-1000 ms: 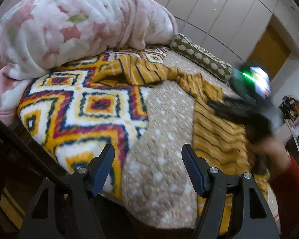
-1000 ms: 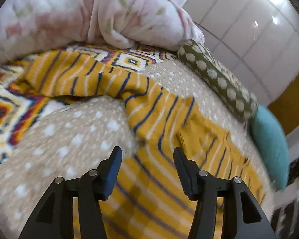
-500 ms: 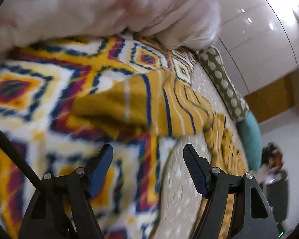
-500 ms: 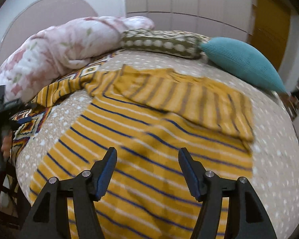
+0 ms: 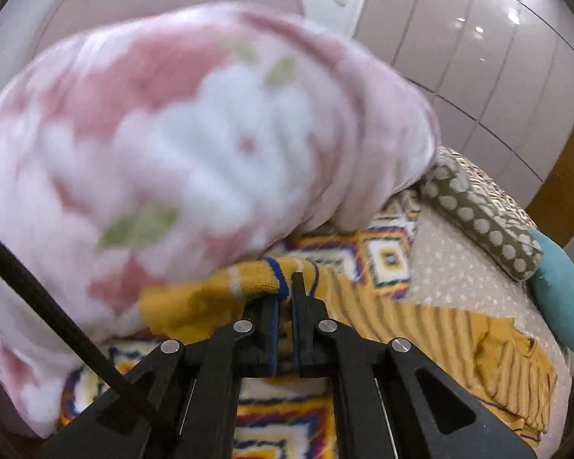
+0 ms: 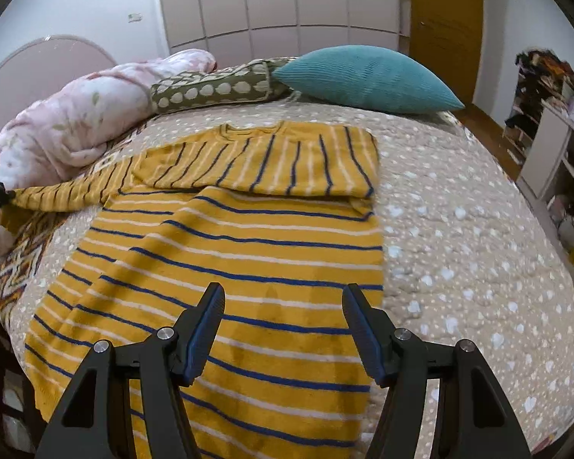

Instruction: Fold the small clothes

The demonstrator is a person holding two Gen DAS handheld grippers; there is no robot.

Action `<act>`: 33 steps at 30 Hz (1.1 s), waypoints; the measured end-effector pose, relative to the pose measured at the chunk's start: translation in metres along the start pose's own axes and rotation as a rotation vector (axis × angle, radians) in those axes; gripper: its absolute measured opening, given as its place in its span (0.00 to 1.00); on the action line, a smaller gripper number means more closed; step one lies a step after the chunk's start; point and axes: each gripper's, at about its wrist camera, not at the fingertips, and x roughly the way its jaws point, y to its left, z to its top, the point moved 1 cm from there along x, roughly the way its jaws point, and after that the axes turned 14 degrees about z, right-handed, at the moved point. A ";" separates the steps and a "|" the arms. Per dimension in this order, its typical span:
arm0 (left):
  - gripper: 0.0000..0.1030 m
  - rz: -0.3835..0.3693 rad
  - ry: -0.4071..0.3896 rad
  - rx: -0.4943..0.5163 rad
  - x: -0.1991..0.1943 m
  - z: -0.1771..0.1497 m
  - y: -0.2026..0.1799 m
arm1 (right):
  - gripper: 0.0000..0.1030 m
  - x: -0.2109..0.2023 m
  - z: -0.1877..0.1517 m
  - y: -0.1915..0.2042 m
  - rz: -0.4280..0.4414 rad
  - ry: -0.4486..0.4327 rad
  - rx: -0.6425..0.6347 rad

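Mustard-yellow knit with blue and white stripes, the sweater (image 6: 225,252) is lying spread across the beige dotted bedspread (image 6: 459,206), its upper part folded down so the stripes there are running crosswise to those on the body. One sleeve (image 5: 256,279) is stretching off toward the bed's left edge, where the left gripper (image 5: 285,294) is pinching its blue-trimmed cuff between fingers pressed nearly together. The right gripper (image 6: 283,325) is hovering over the hem end of the sweater with its fingers spread wide and nothing between them.

A bulky pink floral blanket (image 5: 195,145) is crowding in right behind the pinched cuff, filling most of the left wrist view. Under the sleeve a bright diamond-patterned blanket (image 5: 386,260) is showing. Along the far edge of the bed an olive polka-dot bolster (image 6: 214,90) and a teal cushion (image 6: 367,76) are lying side by side, near the sweater's neckline but apart from it.
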 end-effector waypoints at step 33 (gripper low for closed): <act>0.61 -0.665 0.161 0.619 -0.157 -0.213 -0.306 | 0.67 -0.038 -0.019 -0.108 0.059 -0.106 0.263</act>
